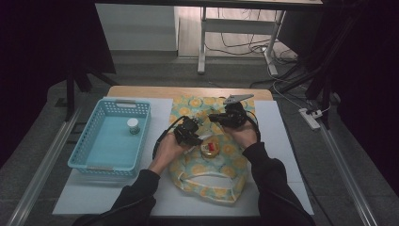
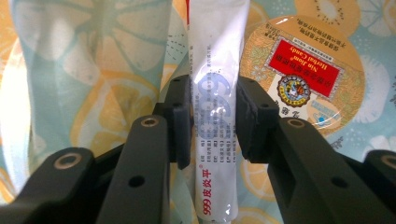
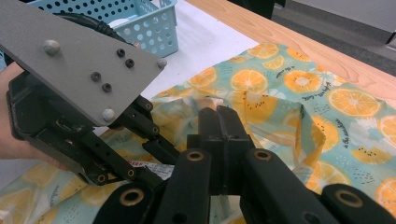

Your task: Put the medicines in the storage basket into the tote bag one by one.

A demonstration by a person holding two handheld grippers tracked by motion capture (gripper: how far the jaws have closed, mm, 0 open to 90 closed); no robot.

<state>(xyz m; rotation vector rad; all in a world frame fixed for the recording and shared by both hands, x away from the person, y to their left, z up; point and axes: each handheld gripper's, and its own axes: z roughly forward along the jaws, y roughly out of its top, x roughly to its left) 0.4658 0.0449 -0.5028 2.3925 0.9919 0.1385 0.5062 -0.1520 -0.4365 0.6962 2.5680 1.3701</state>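
Note:
A cloth bag (image 1: 221, 183) printed with orange slices lies on the table's middle. My left gripper (image 1: 190, 135) hangs over it, shut on a white tube (image 2: 215, 56) printed with "999"; the pads press on both its sides (image 2: 214, 107). Just beside the tube, a round gold tin (image 1: 210, 149) with a red label (image 2: 303, 74) rests on the bag. My right gripper (image 1: 221, 117) is shut (image 3: 219, 114), its tips pinching a raised ridge of the bag's cloth (image 3: 280, 112). The left gripper (image 3: 154, 163), with its grey plate, appears close to the right gripper's left.
A light blue basket (image 1: 84, 160) stands at the left on a white mat (image 1: 282, 141), with a small white jar (image 1: 133, 125) inside. The wooden table's far edge (image 1: 188, 92) lies behind the bag. Desk legs and cables stand on the floor beyond.

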